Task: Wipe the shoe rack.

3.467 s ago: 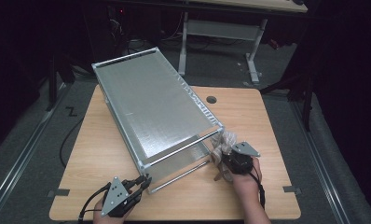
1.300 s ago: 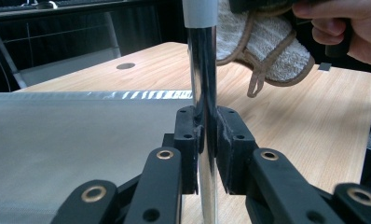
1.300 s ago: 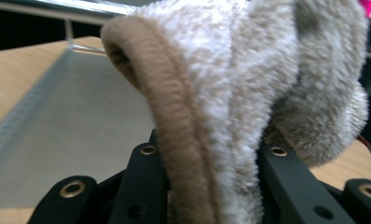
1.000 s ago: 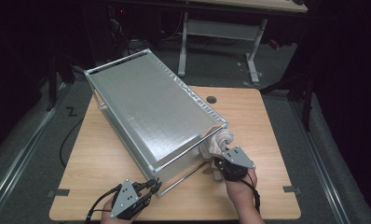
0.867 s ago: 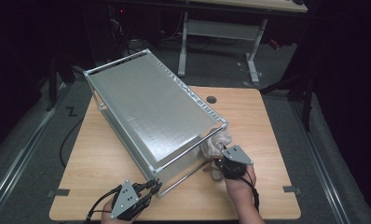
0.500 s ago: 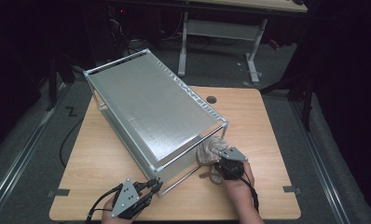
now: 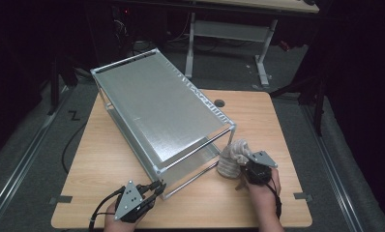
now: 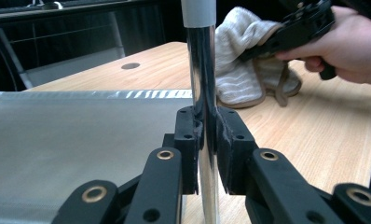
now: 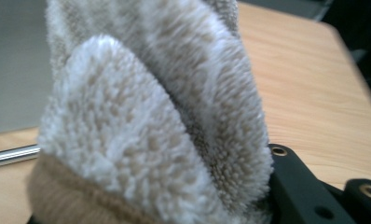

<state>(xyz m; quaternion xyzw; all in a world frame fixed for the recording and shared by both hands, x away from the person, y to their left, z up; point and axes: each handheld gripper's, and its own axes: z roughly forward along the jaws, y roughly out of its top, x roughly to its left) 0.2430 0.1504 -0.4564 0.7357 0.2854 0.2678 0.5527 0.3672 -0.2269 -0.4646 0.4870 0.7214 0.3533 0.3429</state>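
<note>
Wooden table [image 7: 277, 121]: tipped metal rack [image 7: 156, 111], towel [image 7: 231, 157].

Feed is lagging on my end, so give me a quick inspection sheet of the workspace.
Surface: wooden table, bare wood with a round cable hole.
Job's things: metal rack lying across the table; towel bunched beside its near right corner.
Clutter: nothing seen.
Grippers: left claw shut on the rack's chrome post; right claw shut on the towel.
Cables: black lead trailing from the left claw; another cable hanging off the table's left edge.
Surroundings: dark room, second desk frame behind.
</note>
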